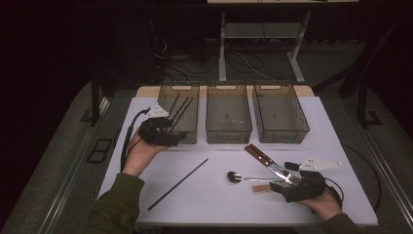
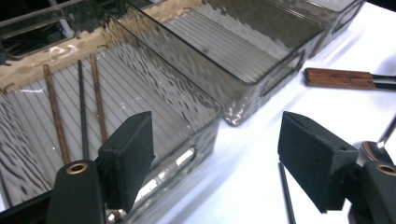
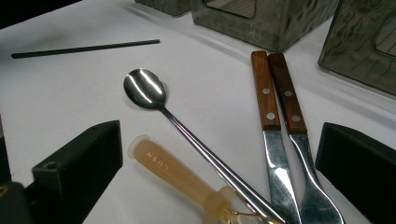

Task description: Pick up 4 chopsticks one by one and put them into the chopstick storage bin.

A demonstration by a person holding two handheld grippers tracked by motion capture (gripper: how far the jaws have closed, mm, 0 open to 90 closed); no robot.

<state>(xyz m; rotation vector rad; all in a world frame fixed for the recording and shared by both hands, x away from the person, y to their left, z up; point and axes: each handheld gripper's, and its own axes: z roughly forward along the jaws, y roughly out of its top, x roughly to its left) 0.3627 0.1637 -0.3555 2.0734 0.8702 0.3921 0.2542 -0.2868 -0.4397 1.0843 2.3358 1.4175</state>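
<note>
Left tool (image 1: 178,138) stands open and empty at the near end of the left bin (image 1: 191,134); right tool (image 1: 284,182), open too, rests beside the spoon (image 1: 235,176).

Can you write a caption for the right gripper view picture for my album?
Open right gripper over a spoon, two wooden-handled utensils and a pale plastic handle.

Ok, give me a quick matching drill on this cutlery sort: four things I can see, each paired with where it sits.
Things:
1. brown chopsticks
2. black chopstick
3. spoon
4. middle bin

Places:
A. loose on the table, left of the spoon
B. no cutlery in it
C. in the left bin
D. between the right gripper jaws, open

Pairs: 1-C, 2-A, 3-D, 4-B
</note>
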